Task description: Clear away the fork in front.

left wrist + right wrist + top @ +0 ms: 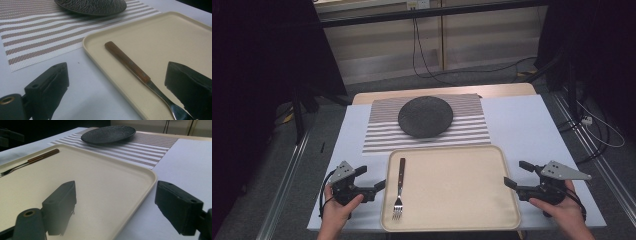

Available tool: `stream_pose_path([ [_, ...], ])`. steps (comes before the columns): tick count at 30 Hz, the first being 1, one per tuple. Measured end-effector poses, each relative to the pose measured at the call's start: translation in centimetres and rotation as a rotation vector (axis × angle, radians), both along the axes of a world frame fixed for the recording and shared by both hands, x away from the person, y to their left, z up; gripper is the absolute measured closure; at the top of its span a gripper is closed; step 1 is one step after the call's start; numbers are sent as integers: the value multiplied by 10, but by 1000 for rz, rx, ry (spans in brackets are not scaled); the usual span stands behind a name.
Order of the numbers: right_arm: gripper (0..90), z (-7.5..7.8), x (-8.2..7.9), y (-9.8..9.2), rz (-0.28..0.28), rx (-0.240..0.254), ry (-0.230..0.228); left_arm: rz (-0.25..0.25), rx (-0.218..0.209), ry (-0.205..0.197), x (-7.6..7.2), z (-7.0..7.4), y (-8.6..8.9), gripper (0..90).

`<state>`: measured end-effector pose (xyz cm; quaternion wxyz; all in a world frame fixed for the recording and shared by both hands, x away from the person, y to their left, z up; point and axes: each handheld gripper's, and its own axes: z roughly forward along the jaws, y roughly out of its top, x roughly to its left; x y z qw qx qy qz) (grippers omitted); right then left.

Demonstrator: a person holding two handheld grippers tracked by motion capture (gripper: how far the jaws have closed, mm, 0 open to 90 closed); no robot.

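Fork (399, 189) on tray (462, 220), left side; tines cut off in the left gripper view. Left gripper (373, 179) and right gripper (515, 173): jaws apart, empty. Plate (425, 116) far, on mat (472, 131).

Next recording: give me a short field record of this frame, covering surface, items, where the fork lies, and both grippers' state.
surface: white table with a striped placemat at the far side
tray: beige tray at the near edge, between the two grippers
fork: fork lies flat in the tray's left part, tines toward the person, wooden handle away
plate: dark plate on the placemat, nothing on it
left gripper: left gripper open, beside the tray's left rim, holding nothing
right gripper: right gripper open, at the tray's right rim, holding nothing
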<state>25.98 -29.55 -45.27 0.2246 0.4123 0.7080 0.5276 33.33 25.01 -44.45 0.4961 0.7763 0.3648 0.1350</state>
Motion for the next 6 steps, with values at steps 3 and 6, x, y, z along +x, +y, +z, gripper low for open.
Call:
stream_pose_path([
  [3,176,0,1,0,3,-9,-2,5,-1,0,1,0,0,58],
  [6,176,-1,2,2,1,-12,6,5,5,4,1,-2,-1,58],
])
